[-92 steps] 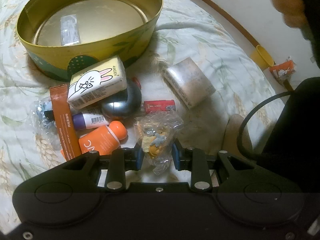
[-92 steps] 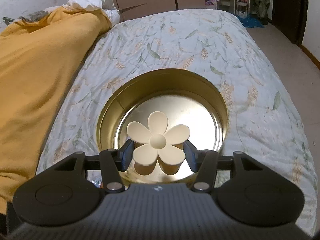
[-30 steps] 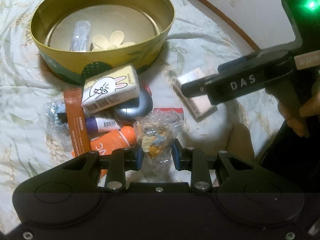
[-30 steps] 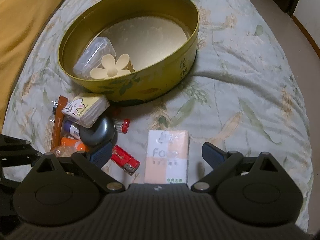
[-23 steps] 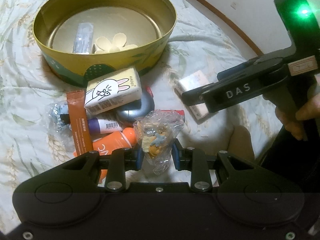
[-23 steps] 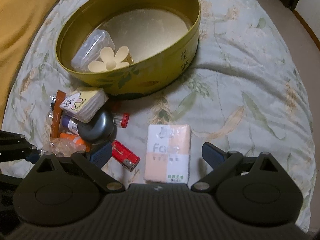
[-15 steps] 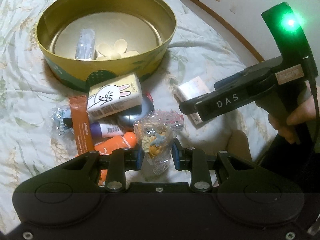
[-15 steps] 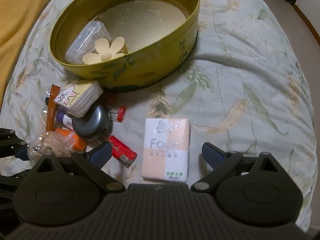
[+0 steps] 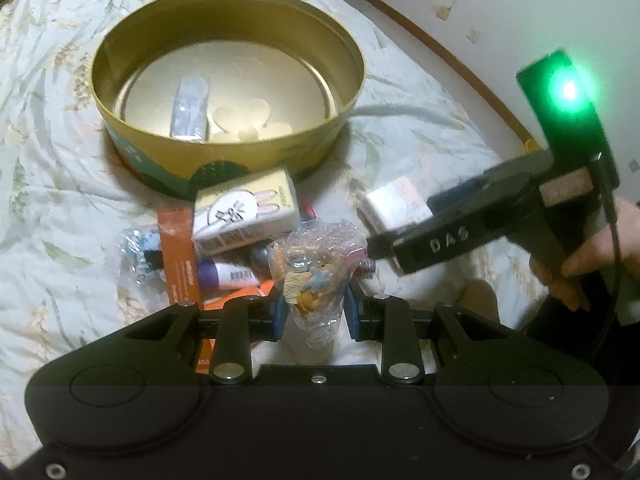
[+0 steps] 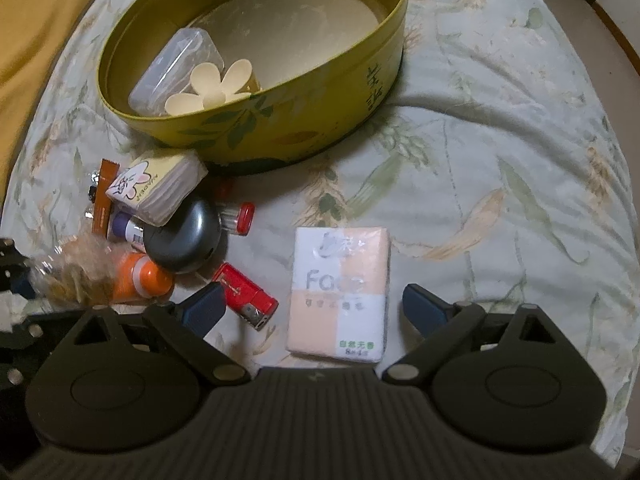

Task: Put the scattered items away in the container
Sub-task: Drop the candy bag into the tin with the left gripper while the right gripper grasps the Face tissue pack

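Leaf-printed bedding (image 10: 500,128) is carrying everything, and we are taking the round yellow tin (image 10: 304,128) as our landmark. Our left claw (image 9: 314,312) is pinching a small toy in a clear wrapper (image 9: 316,268), well short of the tin's near wall and raised over the pile. Our right claw (image 10: 314,306) is standing wide, gripping nothing, its jaws straddling the peach-and-white tissue pack (image 10: 340,292), which is lying on the bedding on the near side of the tin.

Inside the tin a cream flower clip (image 10: 212,88) and a clear plastic case (image 10: 176,68) are lying against the near wall. Just outside that wall, the rabbit tissue pack (image 9: 246,208) is leaning on a dark round case (image 10: 182,238).

Only the right view is showing us the red lighter (image 10: 244,296) and the lettering on the tin's side; only the left view is showing the right tool's green light (image 9: 568,90) and the hand (image 9: 596,256) around its handle.
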A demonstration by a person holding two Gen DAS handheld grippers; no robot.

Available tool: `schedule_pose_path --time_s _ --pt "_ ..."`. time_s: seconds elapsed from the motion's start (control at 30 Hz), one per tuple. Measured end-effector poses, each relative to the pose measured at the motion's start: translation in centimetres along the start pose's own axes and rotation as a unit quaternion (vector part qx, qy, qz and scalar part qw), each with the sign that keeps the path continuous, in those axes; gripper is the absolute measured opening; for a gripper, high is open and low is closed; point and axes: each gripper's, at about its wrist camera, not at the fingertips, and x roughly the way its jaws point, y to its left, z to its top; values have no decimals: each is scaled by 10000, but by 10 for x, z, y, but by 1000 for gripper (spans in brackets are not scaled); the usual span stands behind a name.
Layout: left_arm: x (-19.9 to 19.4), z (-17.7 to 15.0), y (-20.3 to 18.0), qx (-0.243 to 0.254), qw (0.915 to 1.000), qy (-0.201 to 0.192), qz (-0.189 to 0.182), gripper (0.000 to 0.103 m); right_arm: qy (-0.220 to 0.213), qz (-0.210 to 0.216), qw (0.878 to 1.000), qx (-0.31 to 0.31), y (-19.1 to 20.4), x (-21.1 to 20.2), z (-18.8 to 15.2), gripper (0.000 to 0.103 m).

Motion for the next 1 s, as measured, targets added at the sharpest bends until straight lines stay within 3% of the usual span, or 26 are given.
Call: schedule_pose_path --time_s 0.43,0.57,1.0 --pt "-19 16 24 -394 9986 -340 113 26 294 -73 9995 -62 0 12 1 80" --pt "-24 19 28 -471 9979 -411 150 26 260 -61 9996 -22 -3 11 3 57" --pt "-42 35 46 -711 9945 -617 453 26 -115 427 9990 103 -9 -14 6 56"
